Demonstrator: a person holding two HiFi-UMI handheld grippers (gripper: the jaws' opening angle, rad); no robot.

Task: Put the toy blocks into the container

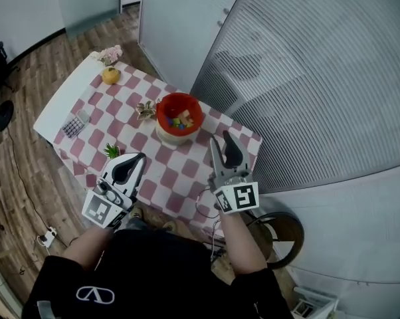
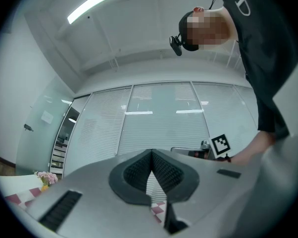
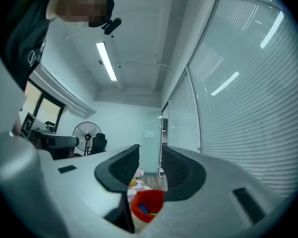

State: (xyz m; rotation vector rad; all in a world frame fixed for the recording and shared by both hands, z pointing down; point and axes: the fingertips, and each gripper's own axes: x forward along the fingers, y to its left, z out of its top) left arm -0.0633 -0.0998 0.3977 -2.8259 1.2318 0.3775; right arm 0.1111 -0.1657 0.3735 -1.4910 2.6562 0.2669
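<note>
The red bowl (image 1: pixel 161 109) stands near the far edge of the checkered table (image 1: pixel 165 173), with several coloured toy blocks (image 1: pixel 180 121) inside it. My left gripper (image 1: pixel 140 156) hovers over the table's near side, left of the bowl; in the left gripper view (image 2: pixel 152 152) its jaws meet with nothing between them. Raised over the near right corner, my right gripper (image 1: pixel 220 138) points toward the bowl. Seen from the right gripper view (image 3: pixel 150 150), its jaws stand apart and empty, and the bowl (image 3: pixel 148 202) shows below them.
On the table are a yellow fruit (image 1: pixel 110 76), pink flowers (image 1: pixel 111 53), a small dried plant (image 1: pixel 145 110), a green sprig (image 1: pixel 111 151) and a calculator-like pad (image 1: pixel 74 125). A round wooden stool (image 1: pixel 284 230) stands at the right. A blinds-covered glass wall (image 1: pixel 306 78) runs behind.
</note>
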